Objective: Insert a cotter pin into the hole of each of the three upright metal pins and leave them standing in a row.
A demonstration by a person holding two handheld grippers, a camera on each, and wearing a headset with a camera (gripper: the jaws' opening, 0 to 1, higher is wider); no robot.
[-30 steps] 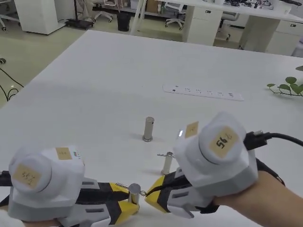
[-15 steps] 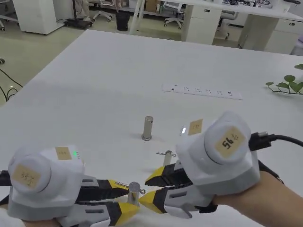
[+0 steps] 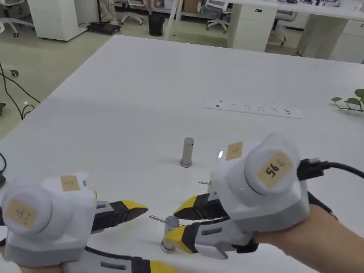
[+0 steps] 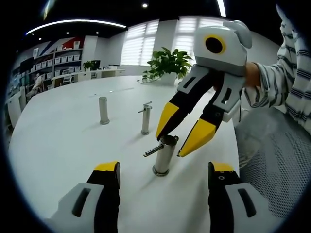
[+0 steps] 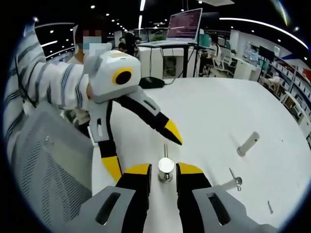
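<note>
the white table (image 3: 114, 102) is smooth and bare around the work, so anything you knock over can roll away. your right gripper (image 3: 172, 228) is the nearest threat. its jaws stand partway open astride the top of the near metal pin (image 4: 164, 155), clamped on nothing as far as i can see, and i cannot tell whether a tip touches the pin. if you pull away sideways or with a twist, a jaw could catch the pin's head and tip it toward its neighbour. your left gripper (image 3: 144, 235) gapes wide and empty just in front of that same pin, and a careless sweep there would do the same harm. the middle metal pin (image 4: 146, 119) stands just beyond, close beside the right gripper's body, with a cotter pin through it, so a loose swing of that hand may bump it. the far metal pin (image 3: 187, 152) stands apart with its hole bare, and i judge it the one left to do. the smallest part carries the smallest risk: the cotter pin (image 4: 153, 150) in the near pin juts well out on one side and may not be fully through. a brush from either jaw could drag it out.
</note>
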